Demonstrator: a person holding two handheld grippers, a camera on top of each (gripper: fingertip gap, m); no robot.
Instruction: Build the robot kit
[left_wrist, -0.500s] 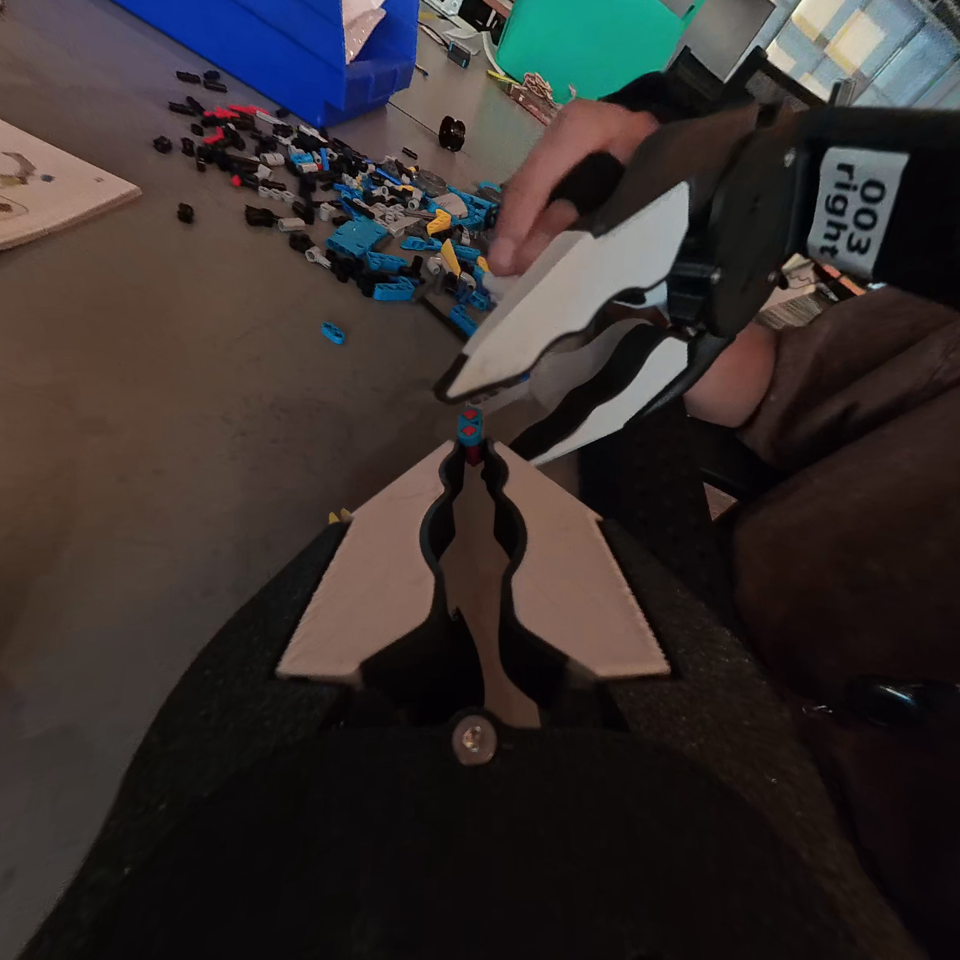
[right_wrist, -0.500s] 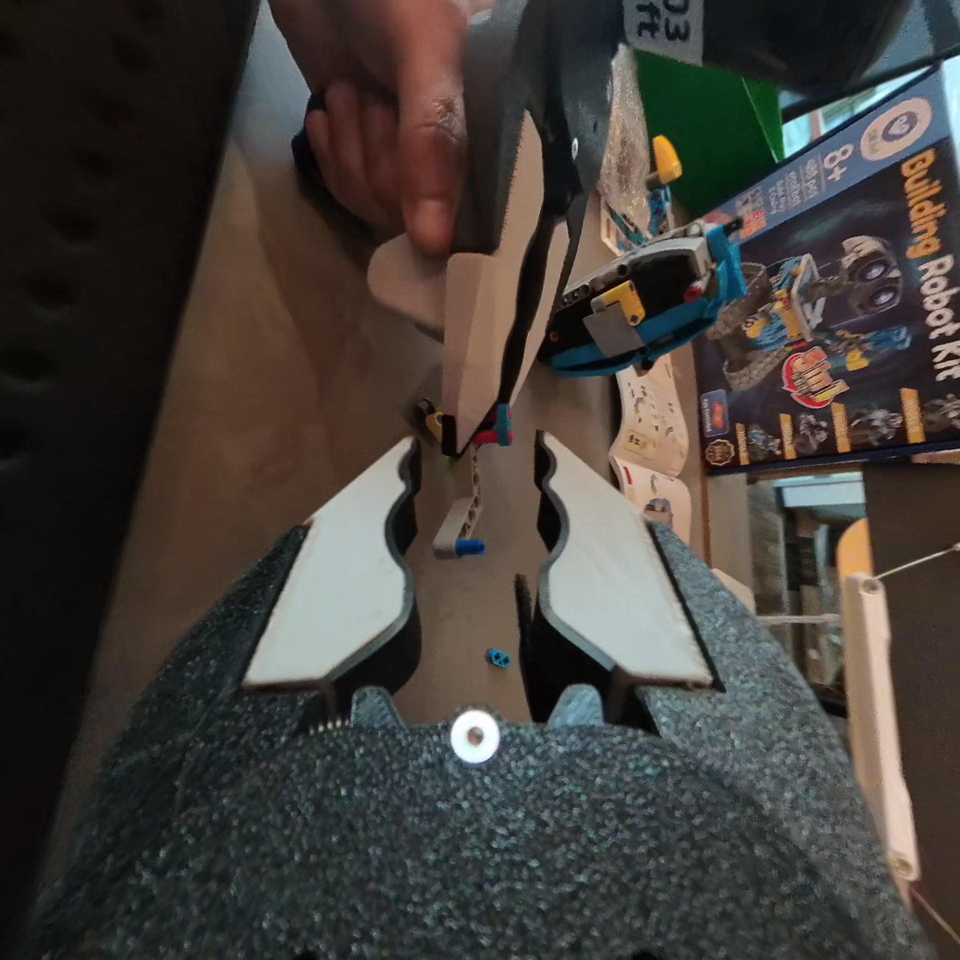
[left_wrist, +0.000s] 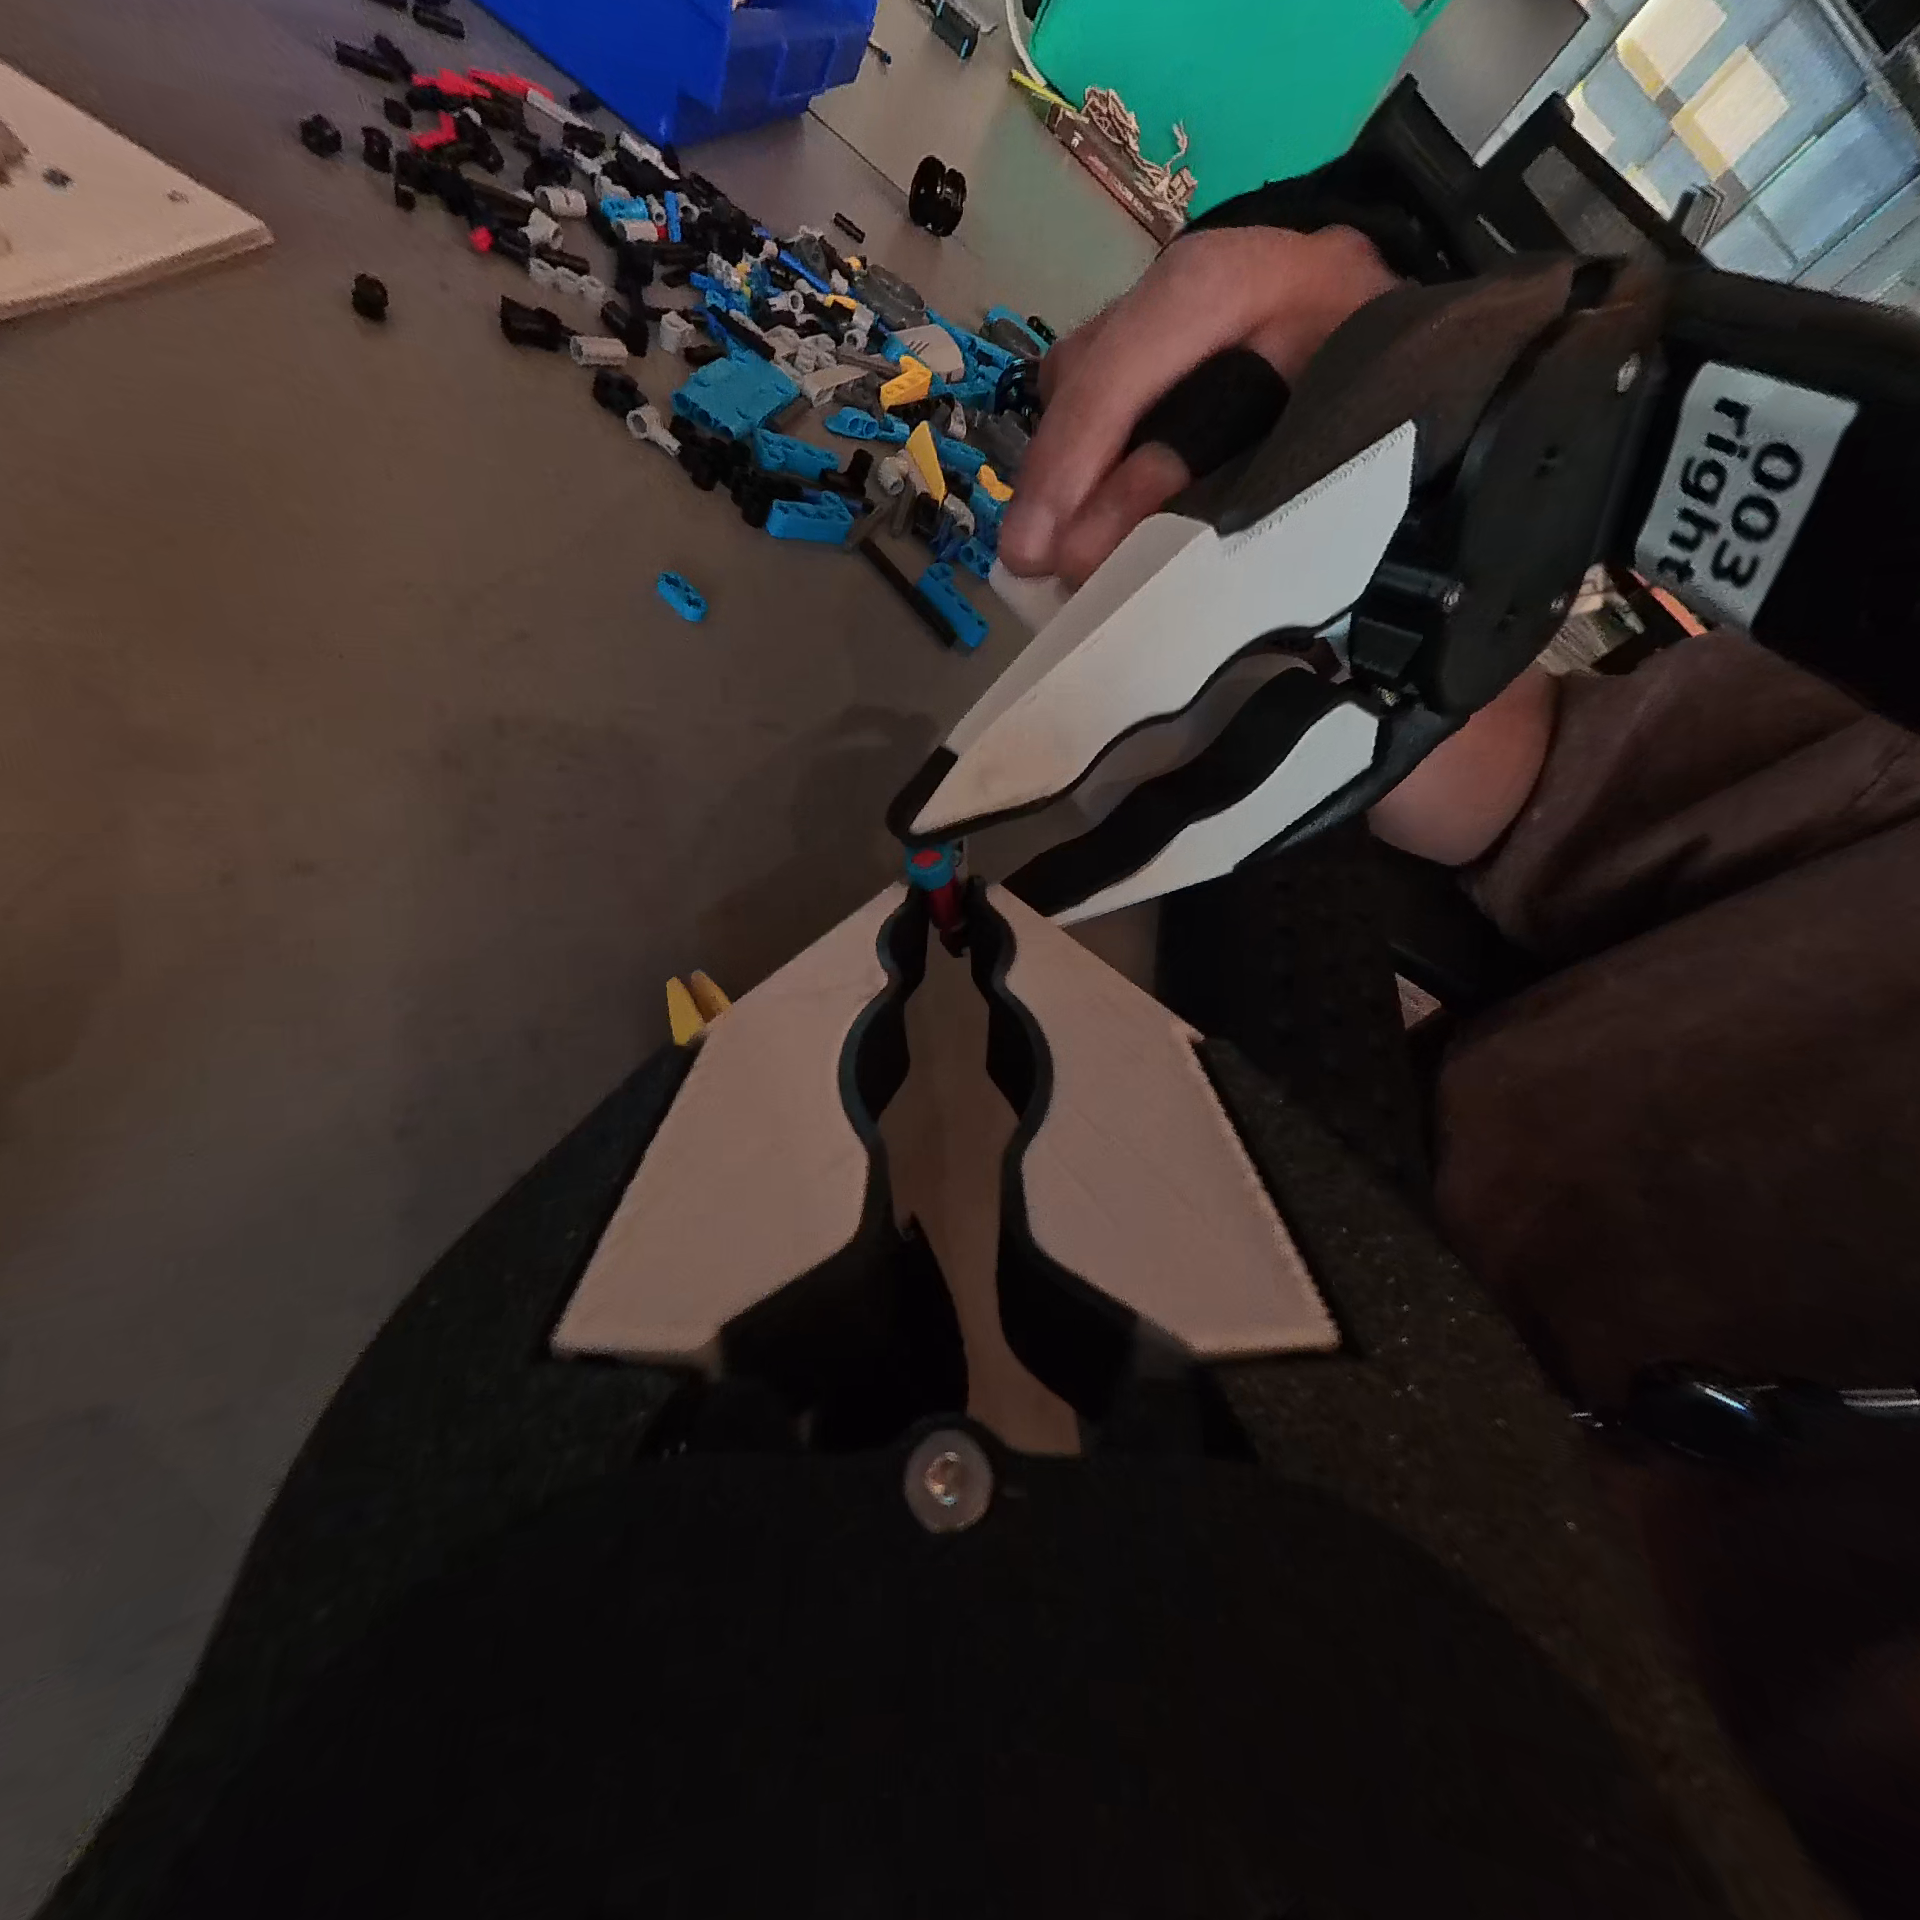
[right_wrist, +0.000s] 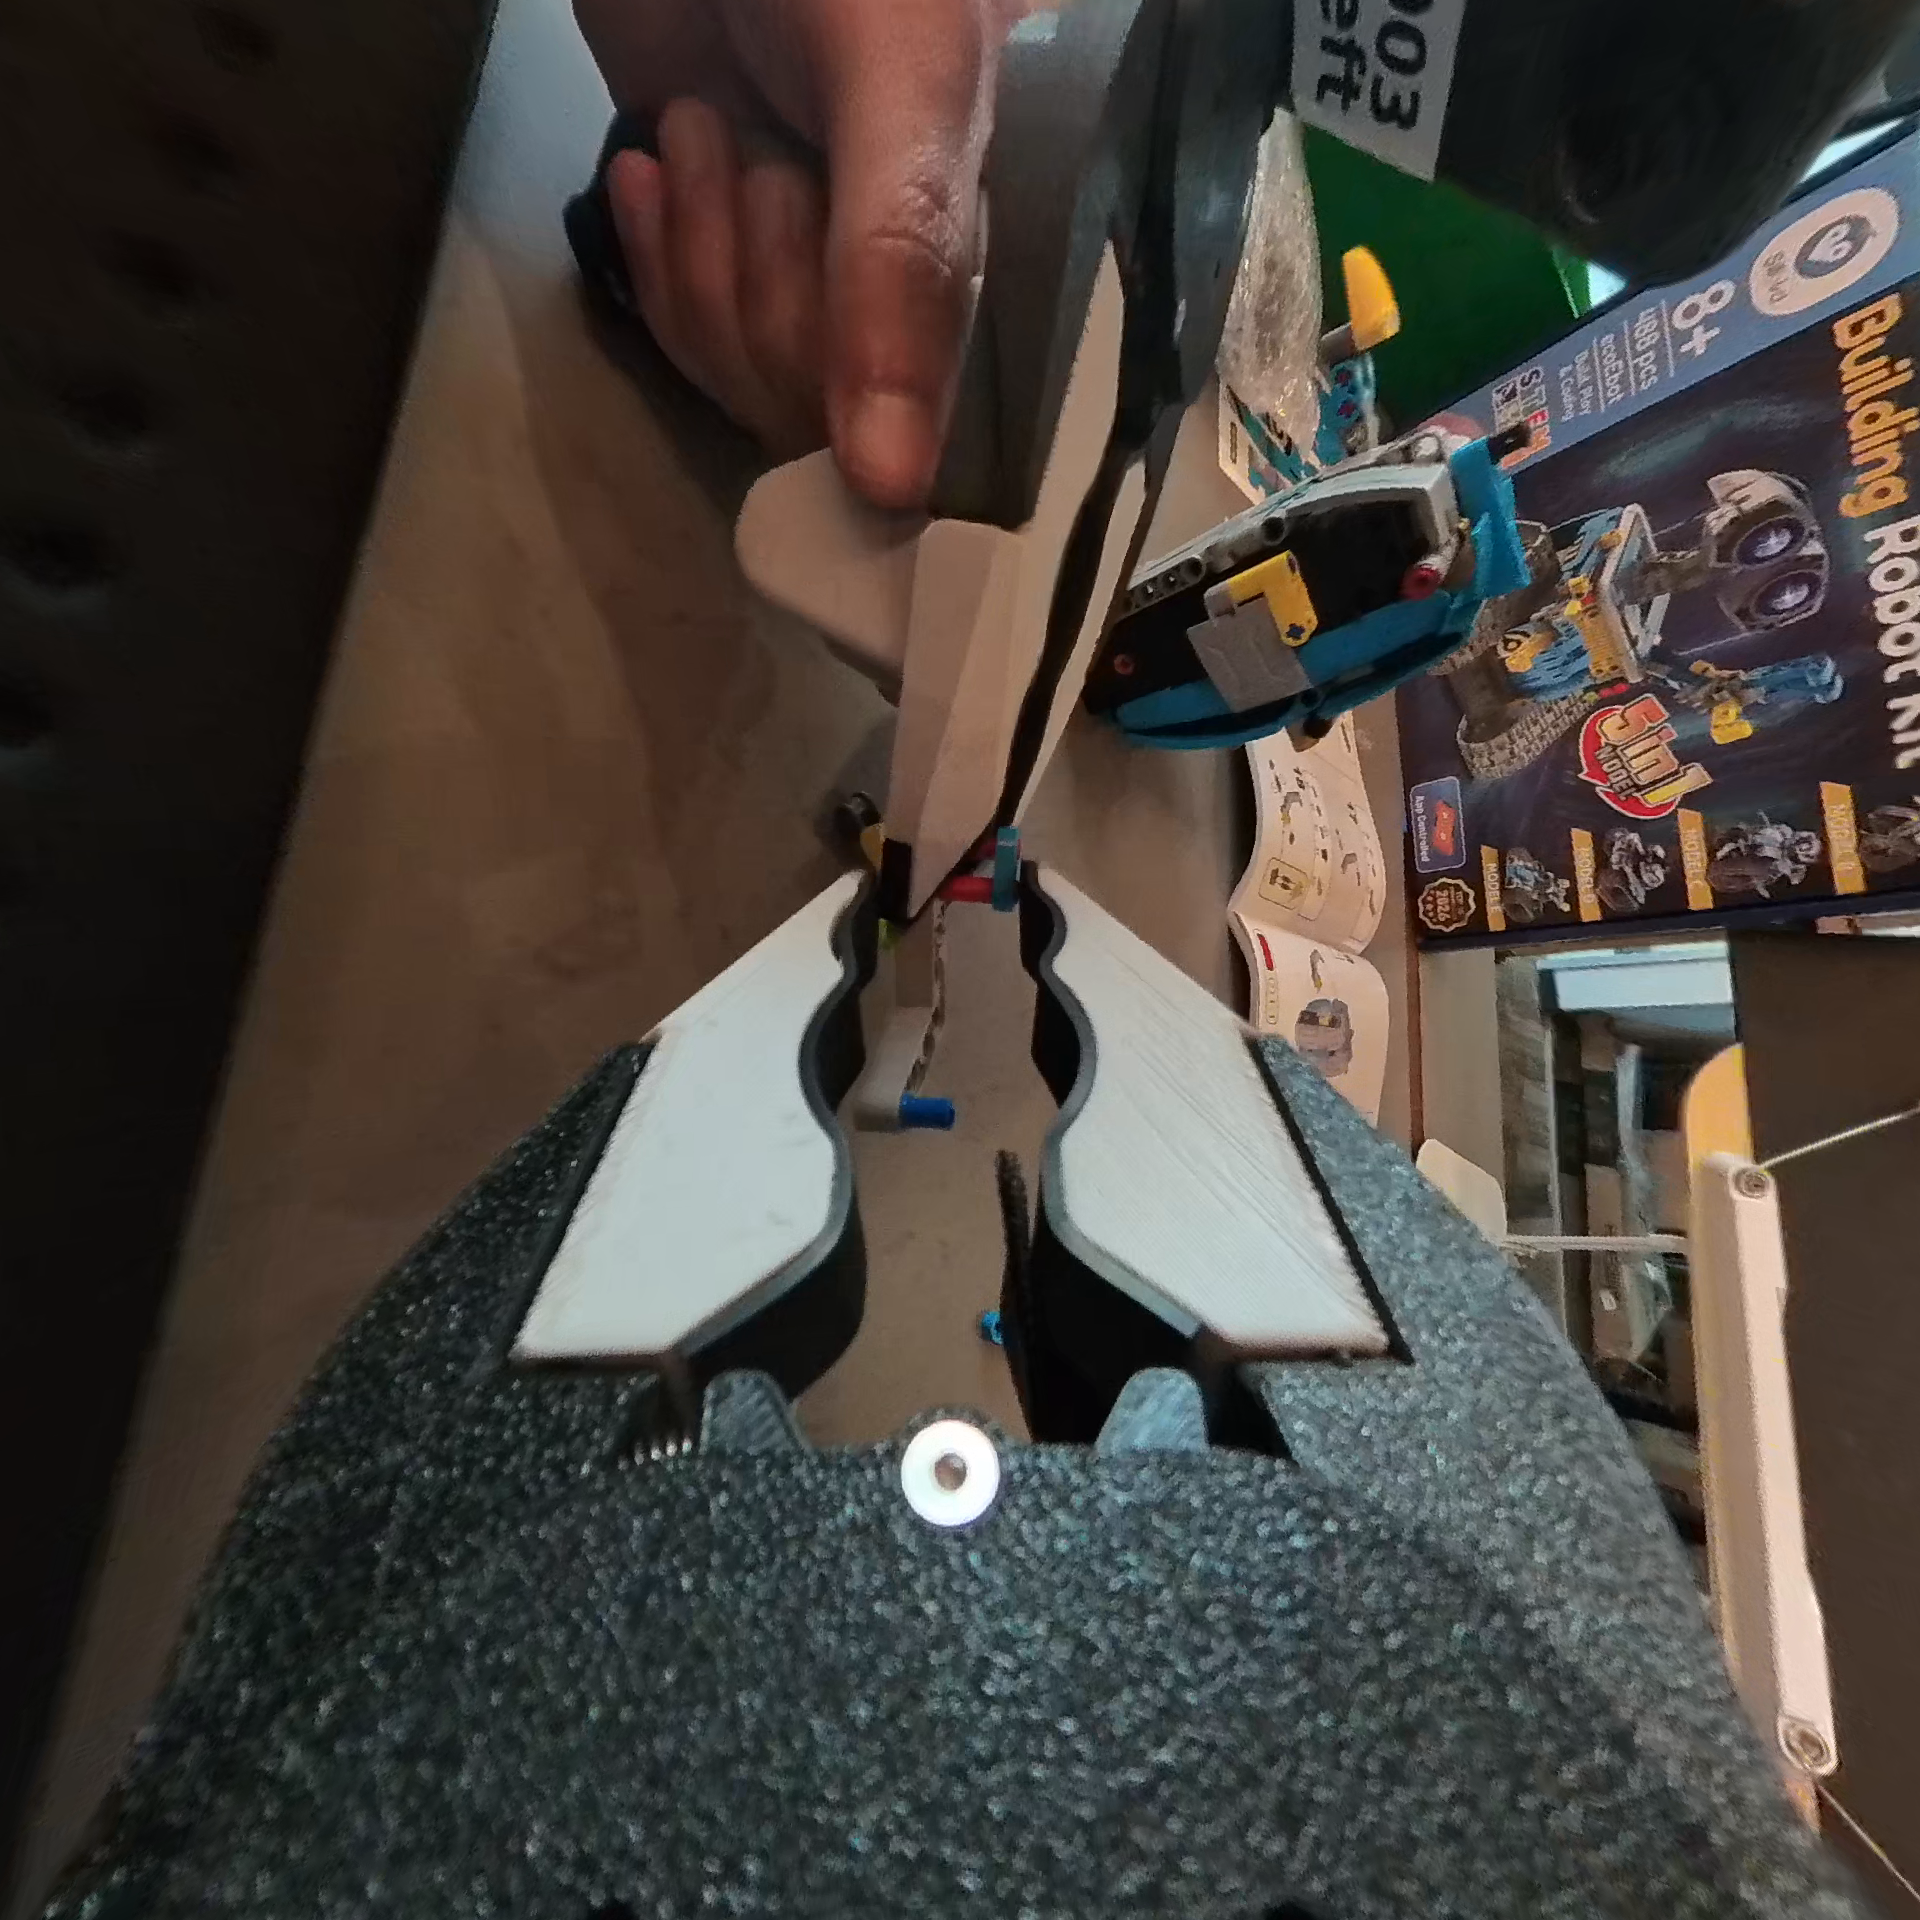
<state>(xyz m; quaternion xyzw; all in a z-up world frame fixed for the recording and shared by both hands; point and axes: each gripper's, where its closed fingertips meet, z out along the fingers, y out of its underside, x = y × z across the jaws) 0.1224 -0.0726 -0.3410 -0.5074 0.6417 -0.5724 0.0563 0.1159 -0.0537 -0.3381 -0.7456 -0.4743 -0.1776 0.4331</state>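
My left gripper (left_wrist: 940, 906) is shut on a small red axle (left_wrist: 943, 902) with a blue connector (left_wrist: 928, 860) on its far end, held just above the grey table (left_wrist: 364, 831). My right gripper (right_wrist: 951, 888) is open, and its fingertips flank that connector (right_wrist: 1004, 868) and axle (right_wrist: 964, 888). In the left wrist view it (left_wrist: 966, 857) comes in from the upper right, held by a hand (left_wrist: 1143, 395). In the right wrist view the left gripper (right_wrist: 920, 909) comes down from above. A grey beam with a blue pin (right_wrist: 899, 1091) lies on the table between the right fingers.
A pile of loose black, blue, grey and yellow building pieces (left_wrist: 779, 343) lies beyond, with a blue bin (left_wrist: 707, 62) and a black wheel (left_wrist: 937, 192). A part-built blue and black model (right_wrist: 1320, 613), a kit box (right_wrist: 1683, 623) and an open booklet (right_wrist: 1309, 883) sit to the right. My two grippers' fingertips are within a few centimetres of each other.
The right gripper has moved in toward the left gripper's tips, so its open fingers now flank the blue connector. The left gripper still holds the axle.
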